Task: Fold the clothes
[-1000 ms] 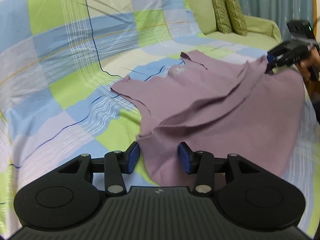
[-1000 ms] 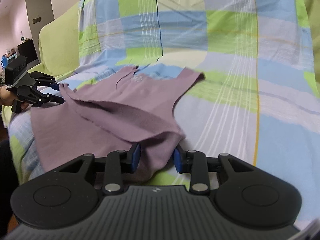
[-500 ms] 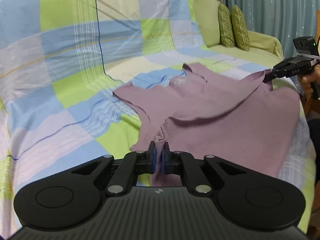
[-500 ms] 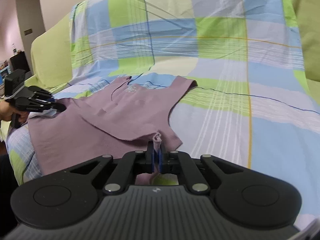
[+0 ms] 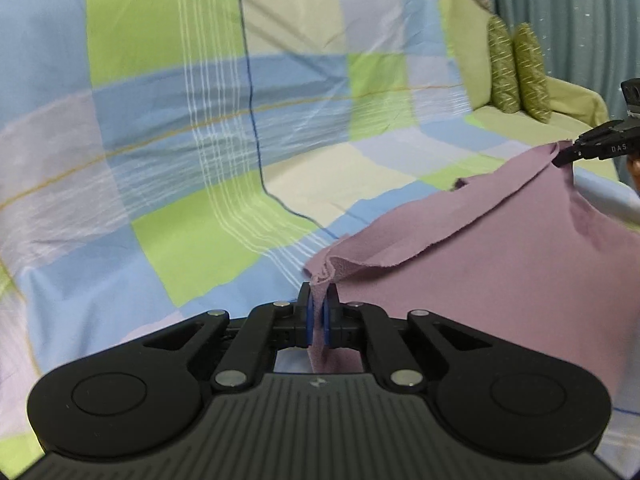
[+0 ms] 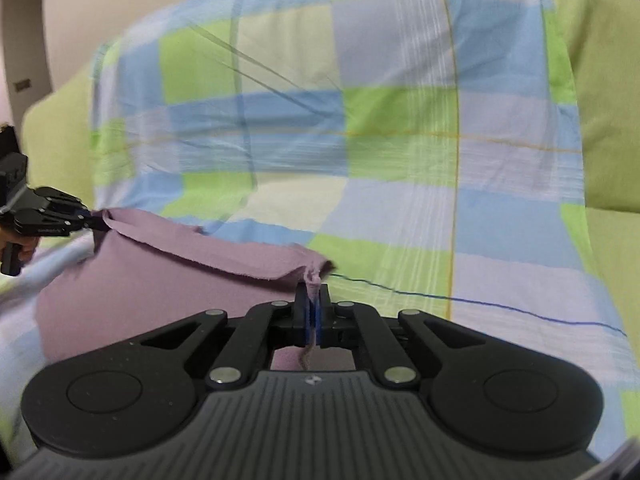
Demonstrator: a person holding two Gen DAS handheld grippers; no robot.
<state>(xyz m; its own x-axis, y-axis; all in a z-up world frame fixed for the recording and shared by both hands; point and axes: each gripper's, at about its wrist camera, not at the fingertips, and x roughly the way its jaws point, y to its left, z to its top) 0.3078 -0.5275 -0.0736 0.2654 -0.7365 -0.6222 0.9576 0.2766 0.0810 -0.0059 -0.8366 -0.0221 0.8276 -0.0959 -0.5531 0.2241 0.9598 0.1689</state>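
The mauve, soft-knit sleeveless top (image 5: 492, 280) is lifted off the sofa by its hem, stretched between the two tools, with the rest of it draping down toward the checked blue, green and cream sheet (image 5: 208, 168) that covers the seat and backrest. The left gripper (image 5: 318, 312) has its blue-padded jaws pressed together on one hem corner, a small bunch of cloth poking up above the pads; the right gripper (image 6: 312, 310) is clamped the same way on the other corner. The held edge runs as a sagging line from one tool to the other, so the long axis of the grasped hem lies across, side to side, and the body of the garment falls away in front of and below both tools. Neither hand looks nearer to the cloth's far end than the other; each sits at its own corner. Judging by this, the next move is to carry that hem forward, toward the backrest, and lay it over the neckline end, which I cannot see from here. The path ahead looks open: only bare sheet. The two olive patterned cushions (image 5: 516, 68) stand well apart at the far end of the sofa, beside the grey-blue curtain (image 5: 560, 8), out of the way.
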